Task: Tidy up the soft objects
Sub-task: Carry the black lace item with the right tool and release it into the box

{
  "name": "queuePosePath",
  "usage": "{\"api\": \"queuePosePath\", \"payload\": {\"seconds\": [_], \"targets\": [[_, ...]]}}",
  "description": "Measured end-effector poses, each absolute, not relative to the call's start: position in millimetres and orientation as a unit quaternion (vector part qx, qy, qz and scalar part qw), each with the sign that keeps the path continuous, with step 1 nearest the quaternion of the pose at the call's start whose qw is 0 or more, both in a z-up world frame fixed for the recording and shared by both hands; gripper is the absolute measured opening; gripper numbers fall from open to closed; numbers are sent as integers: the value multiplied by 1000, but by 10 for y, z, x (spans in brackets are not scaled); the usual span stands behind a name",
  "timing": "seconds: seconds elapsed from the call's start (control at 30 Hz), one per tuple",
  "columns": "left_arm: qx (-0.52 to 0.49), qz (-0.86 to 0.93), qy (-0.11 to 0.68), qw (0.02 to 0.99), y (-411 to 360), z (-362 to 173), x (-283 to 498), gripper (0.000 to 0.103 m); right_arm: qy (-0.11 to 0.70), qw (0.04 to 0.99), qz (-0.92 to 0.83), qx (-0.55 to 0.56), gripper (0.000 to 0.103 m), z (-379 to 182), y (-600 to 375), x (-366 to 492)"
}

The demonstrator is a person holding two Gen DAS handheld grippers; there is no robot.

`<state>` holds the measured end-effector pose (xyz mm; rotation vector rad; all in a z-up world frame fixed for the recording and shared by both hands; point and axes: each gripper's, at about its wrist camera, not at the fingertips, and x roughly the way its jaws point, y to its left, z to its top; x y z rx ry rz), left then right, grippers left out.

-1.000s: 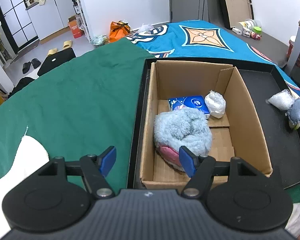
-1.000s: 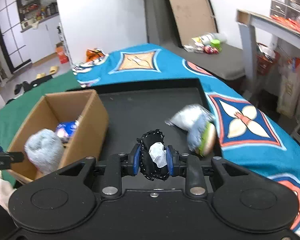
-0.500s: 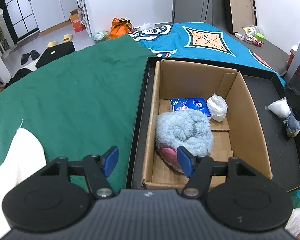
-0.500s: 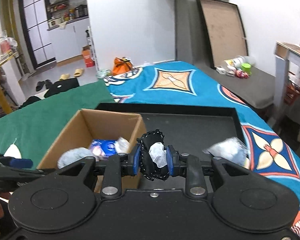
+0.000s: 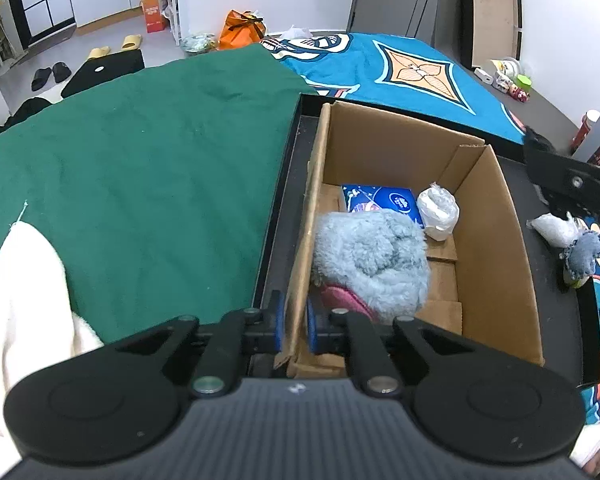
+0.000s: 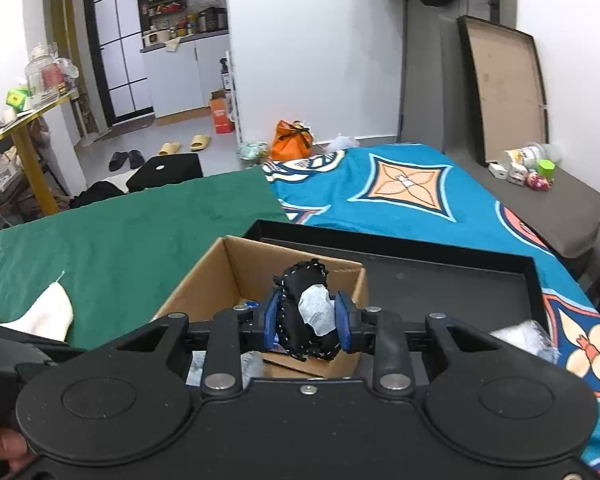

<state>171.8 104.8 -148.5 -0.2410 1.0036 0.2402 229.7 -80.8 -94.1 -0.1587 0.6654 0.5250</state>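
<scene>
Two grippers are at work over one cardboard box (image 5: 496,240) that stands in a black tray (image 5: 278,208) on the bed. The left gripper (image 5: 294,328) is closed on the near left wall of the box, one blue pad outside and one inside. The right gripper (image 6: 308,320) holds a black pouch (image 6: 300,312) with white stitches and a white patch; its jaws are opening a little, yet both pads press on the pouch, which hangs above the box.

Three things lie in the box: a fluffy blue toy (image 5: 372,256) with a pink part, a blue pack (image 5: 380,200) behind it, and a white bag (image 5: 438,212) just beside the pack, in the far right corner. The toy fills the near left part of the floor and touches the pack.

On the tray to the right of the box are two more soft things: a clear bag (image 5: 554,230) and a small denim toy (image 5: 584,254), touching each other. The left view shows both, and also the right gripper's black body at its right edge. The right view shows only the clear bag, low on the right, and hides most of the inside of the box behind the pouch. It alone shows a fingertip (image 6: 0,446) at the lower left corner.

A green cloth (image 5: 140,184) covers the bed to the left, with one white cloth (image 5: 24,304) on it
</scene>
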Motion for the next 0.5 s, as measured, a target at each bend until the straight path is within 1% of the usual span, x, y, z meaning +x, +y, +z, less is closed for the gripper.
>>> {"api": "queuePosePath", "payload": {"seconds": [0.07,0.1,0.13,0.2,0.3,0.5], "targets": [[-119,115,476,864,1061,-1489,1714,10,325,906,260,-72,37,-948,-765,2322],[-122,115,476,863,1072,-1493,1717,10,329,903,267,-71,47,-958,-743,2332],[-126,115,476,863,1084,-1494,1720,10,334,899,273,-72,60,-968,-718,2330],[-136,113,474,862,1109,-1496,1717,10,337,896,277,-82,66,-997,-700,2324],[-145,110,471,863,1129,-1492,1701,10,339,897,268,-92,71,-1026,-741,2294],[-138,111,466,867,1105,-1470,1687,11,334,895,287,-74,71,-988,-850,2229]]}}
